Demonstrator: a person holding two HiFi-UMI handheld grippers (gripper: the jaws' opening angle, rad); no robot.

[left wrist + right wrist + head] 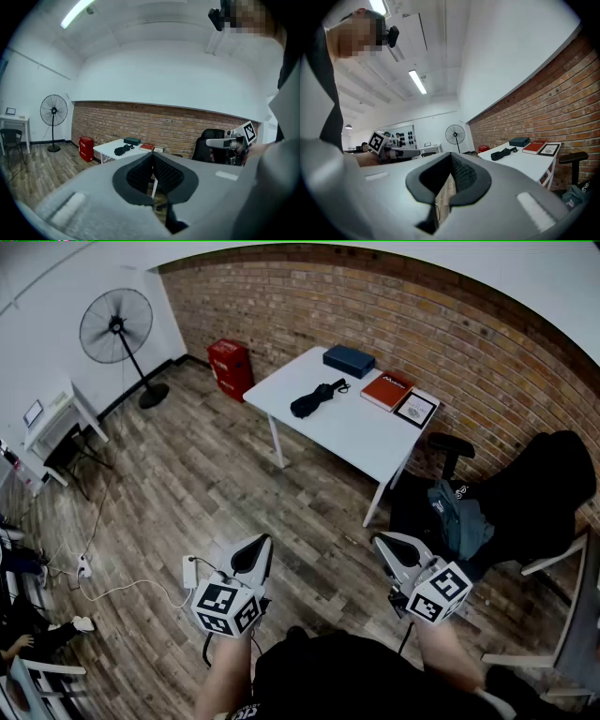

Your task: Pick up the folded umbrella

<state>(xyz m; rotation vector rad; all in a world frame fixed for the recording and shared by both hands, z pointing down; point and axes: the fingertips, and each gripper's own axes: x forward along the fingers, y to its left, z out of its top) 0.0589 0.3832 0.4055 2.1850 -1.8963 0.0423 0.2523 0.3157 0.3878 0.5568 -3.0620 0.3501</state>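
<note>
Two grippers low by the body, left gripper [261,545] and right gripper [382,543], fingers pressed together on nothing. Folded umbrella [317,397] far ahead on the white table [356,432], lying on a slant, near-left to far-right. Neither hand clearly nearer.

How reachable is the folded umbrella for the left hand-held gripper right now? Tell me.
Probably not yet: the left hand-held gripper hangs far short of the folded umbrella on the white table; only wooden floor lies between.
</note>
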